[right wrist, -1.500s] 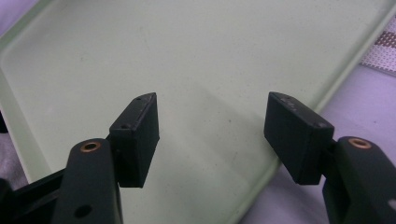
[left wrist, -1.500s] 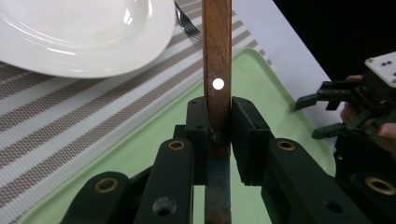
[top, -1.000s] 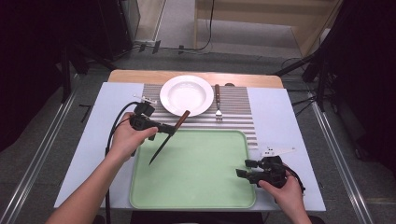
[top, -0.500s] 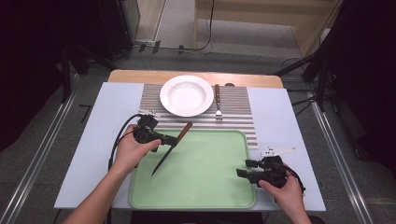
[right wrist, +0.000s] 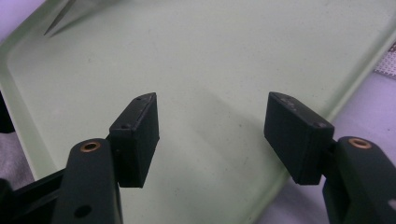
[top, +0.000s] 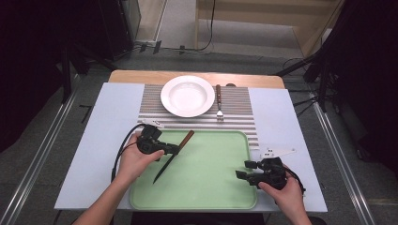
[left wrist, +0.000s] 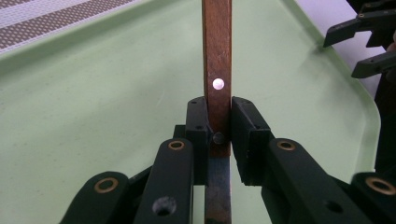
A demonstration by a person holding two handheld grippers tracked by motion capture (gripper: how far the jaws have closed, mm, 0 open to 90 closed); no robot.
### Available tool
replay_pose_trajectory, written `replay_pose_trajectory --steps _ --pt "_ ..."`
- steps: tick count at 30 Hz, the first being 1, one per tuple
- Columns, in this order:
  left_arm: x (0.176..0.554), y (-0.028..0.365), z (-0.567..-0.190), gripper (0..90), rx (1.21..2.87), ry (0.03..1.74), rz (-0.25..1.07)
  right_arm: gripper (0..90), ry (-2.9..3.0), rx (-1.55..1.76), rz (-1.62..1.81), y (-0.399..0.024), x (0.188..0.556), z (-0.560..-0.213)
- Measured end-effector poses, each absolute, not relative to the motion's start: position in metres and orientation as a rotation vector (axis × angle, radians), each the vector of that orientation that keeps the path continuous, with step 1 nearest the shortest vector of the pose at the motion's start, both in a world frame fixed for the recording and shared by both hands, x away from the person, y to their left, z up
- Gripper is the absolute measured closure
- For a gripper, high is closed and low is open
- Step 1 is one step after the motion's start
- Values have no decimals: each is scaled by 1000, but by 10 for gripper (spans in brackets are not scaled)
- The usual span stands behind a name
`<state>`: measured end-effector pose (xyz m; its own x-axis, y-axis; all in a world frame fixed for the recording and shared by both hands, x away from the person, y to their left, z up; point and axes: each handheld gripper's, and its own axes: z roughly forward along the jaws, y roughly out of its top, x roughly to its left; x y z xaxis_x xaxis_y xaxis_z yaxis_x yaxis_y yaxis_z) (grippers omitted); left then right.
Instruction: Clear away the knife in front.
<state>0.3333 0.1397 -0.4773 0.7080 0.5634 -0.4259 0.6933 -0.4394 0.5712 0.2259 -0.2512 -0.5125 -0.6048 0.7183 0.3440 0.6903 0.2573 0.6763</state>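
A knife with a brown wooden handle (top: pixel 185 139) and a dark blade slants over the left part of the green tray (top: pixel 211 187). My left gripper (top: pixel 174 149) is shut on it where handle meets blade. In the left gripper view the handle (left wrist: pixel 217 60) rises between the two pads (left wrist: pixel 197 126). Its blade tip (right wrist: pixel 58 23) shows at the top left of the right gripper view. My right gripper (top: pixel 242 170) stands open over the tray's right front corner, with nothing between its fingers (right wrist: pixel 135 135). It also appears far off (left wrist: pixel 369 44) in the left gripper view.
A white plate (top: pixel 187 95) sits on the striped mat (top: pixel 239 110) behind the tray, with a wooden-handled fork (top: pixel 218 101) lying to its right. A small white tag (top: pixel 278 152) lies right of the tray. Dark stands and cables flank the table.
My left gripper has come down and toward the near side with the knife, bringing it low over the tray. The right gripper has stayed put.
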Motion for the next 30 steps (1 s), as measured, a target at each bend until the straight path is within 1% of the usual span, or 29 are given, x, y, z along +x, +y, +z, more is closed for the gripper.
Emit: replay_pose_trajectory --steps 6,11,19,22,23,25,28,30 --pt "331 141 -489 769 2166 963 -183 345 2464 1365 1300 -250 226 -512" --pt "331 138 -501 768 2211 957 -156 345 2469 1361 1289 -250 226 -512" --pt "326 138 -504 765 2209 920 -95 345 2470 1333 1302 -250 225 -510" --pt "324 140 -502 704 2202 891 -76 345 2474 1317 1293 -250 224 -509" --pt "322 140 -499 695 2203 873 -39 345 2475 1311 1288 -251 224 -508" --pt "321 141 -496 636 2178 839 -5 346 2486 1303 1276 -251 225 -509" --pt "319 142 -492 564 2145 811 -3 350 2485 1285 1264 -251 225 -508" --pt "317 142 -491 557 2128 773 -6 351 2480 1266 1275 -251 224 -508"
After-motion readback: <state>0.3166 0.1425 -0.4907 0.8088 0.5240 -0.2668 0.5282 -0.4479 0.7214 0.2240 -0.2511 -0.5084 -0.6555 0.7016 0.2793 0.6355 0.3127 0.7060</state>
